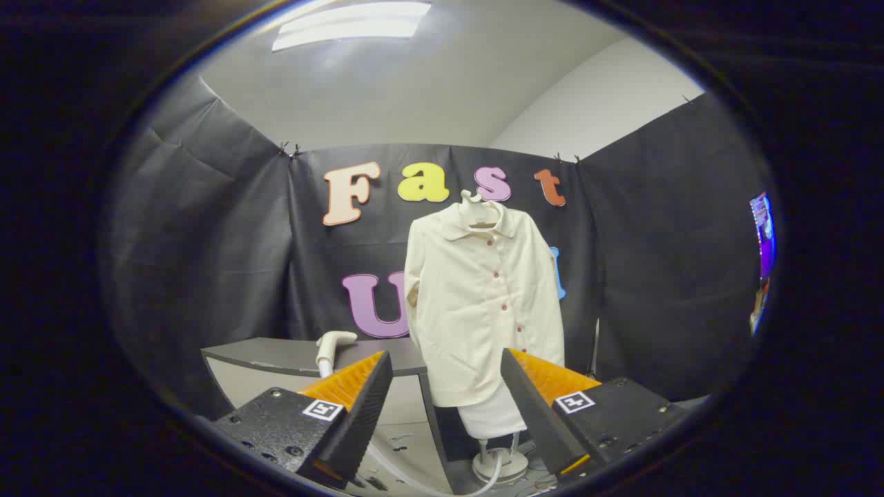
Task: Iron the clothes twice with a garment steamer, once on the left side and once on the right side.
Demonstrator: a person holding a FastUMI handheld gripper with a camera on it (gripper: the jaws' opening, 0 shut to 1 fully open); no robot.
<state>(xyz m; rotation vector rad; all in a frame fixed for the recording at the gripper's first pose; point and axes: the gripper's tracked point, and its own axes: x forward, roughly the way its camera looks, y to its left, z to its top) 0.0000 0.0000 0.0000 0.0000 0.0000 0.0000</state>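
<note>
**Gripper open before a hung shirt, steamer head to one side**

The gripper (pixel 447 400) faces into the booth with its two fingers (pixel 359 407) spread wide apart and nothing held between them; each finger base carries a small square marker (pixel 322 409). Beyond the fingers, and seen through the gap between them, a cream shirt (pixel 480 304) hangs on a pale hanger (pixel 478 207). The shirt has a turned-down collar, long sleeves hanging at its sides, and a row of small dark red buttons (pixel 494 275) running down its front. Its hem falls just behind the fingertips. Below the hem a white form (pixel 492 417) continues down to a stand with a round base (pixel 498 466) on the floor.

The steamer head (pixel 333 343), white and curved, stands upright beside the shirt, just beyond the fingertip on that side and well apart from the gripper's grasp. A white hose (pixel 442 486) runs along the floor between the fingers and curves up toward the round base. Whether this hose joins the steamer head cannot be told, since the finger hides the stretch between.

A grey tabletop (pixel 276 355) lies behind the steamer head, its edge reaching to the shirt's side. The black cloth wall (pixel 207 241) closes the booth behind and at both sides, and a ceiling light (pixel 352 24) glows overhead.
</note>
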